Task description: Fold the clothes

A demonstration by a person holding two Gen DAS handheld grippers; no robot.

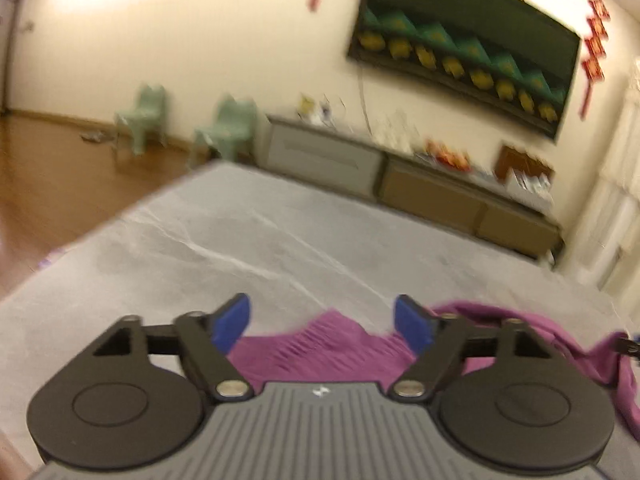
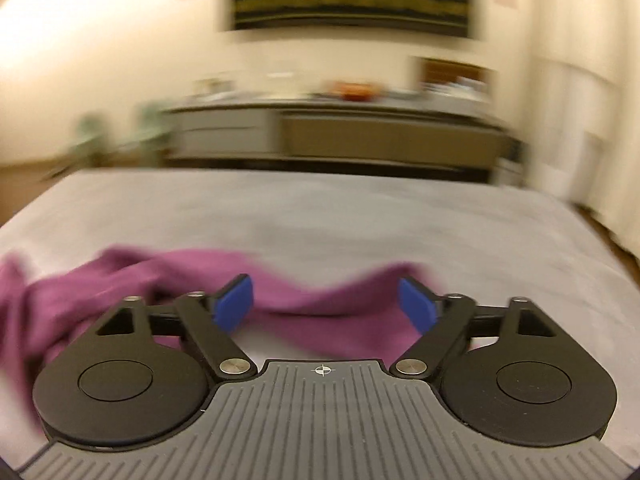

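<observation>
A purple garment (image 1: 320, 350) lies crumpled on the grey table (image 1: 240, 248). In the left wrist view it sits just under and to the right of my left gripper (image 1: 322, 322), whose blue pads (image 1: 234, 320) stand wide apart with nothing pressed between them. In the right wrist view the same purple garment (image 2: 312, 312) stretches across the table (image 2: 320, 216) from the far left to beneath my right gripper (image 2: 324, 302). That gripper is open too, its blue pads (image 2: 236, 300) clear of the cloth. Both views are blurred.
A long low cabinet (image 1: 400, 184) with clutter on top runs along the far wall, under a dark green wall hanging (image 1: 460, 44). Two pale green small chairs (image 1: 228, 128) stand on the wooden floor (image 1: 60, 184) at the left. The table's far edge (image 2: 280, 172) faces the cabinet.
</observation>
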